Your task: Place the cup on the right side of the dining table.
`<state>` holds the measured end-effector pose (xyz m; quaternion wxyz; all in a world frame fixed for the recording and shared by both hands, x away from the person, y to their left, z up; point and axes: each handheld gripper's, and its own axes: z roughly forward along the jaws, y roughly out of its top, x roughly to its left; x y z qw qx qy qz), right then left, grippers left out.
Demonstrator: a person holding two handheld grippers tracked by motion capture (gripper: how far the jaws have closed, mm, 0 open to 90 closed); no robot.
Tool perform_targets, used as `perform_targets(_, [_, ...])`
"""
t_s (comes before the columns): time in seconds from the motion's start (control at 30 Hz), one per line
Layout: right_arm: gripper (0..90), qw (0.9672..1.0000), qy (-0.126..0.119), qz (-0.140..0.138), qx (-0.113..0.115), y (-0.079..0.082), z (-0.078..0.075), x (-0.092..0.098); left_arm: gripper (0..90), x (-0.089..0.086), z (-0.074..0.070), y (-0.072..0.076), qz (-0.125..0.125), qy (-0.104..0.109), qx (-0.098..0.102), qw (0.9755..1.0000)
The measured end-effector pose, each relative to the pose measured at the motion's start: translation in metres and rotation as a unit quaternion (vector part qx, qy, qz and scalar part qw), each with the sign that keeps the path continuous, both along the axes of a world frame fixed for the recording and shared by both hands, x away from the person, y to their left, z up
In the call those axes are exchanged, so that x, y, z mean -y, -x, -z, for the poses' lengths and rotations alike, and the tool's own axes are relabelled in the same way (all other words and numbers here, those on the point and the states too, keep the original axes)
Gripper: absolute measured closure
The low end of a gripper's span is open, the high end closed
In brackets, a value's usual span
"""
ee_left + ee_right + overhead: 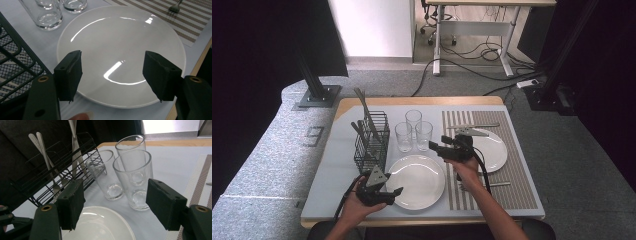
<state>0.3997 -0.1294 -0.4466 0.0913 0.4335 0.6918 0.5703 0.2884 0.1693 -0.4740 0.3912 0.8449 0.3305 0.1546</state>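
Three clear glasses [413,131] stand upright in a cluster at mid-table. A white plate [417,181] lies in front of them on the pale mat. My left gripper [396,192] hovers at this plate's left rim, jaws open and nothing between them; in the left gripper view the plate [120,47] lies under the left gripper [112,75]. My right gripper [433,146] is held just right of the glasses, pointing left, open and empty. In the right gripper view the nearest glass [133,177] stands a little beyond the right gripper [115,205].
A black wire basket [371,142] with cutlery stands left of the glasses. On the right, a striped placemat [517,185] carries a second white plate [492,150], a knife [477,125] behind it and a fork [492,185] near the front.
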Motion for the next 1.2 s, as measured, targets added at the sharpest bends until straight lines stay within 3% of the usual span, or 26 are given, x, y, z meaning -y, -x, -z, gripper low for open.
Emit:
perform_targets(0.43, [30.7,0.9999,0.000,0.003,-0.011,-0.008,0.012,0.000,32.1,-0.003,0.000,0.000,-0.009,0.000,-0.001,1.0000])
perform_targets(1.2, [30.8,0.9995,0.026,0.001,-0.018,-0.027,0.017,-0.023,32.1,-0.007,-0.001,0.000,-0.013,0.002,0.001,0.9999])
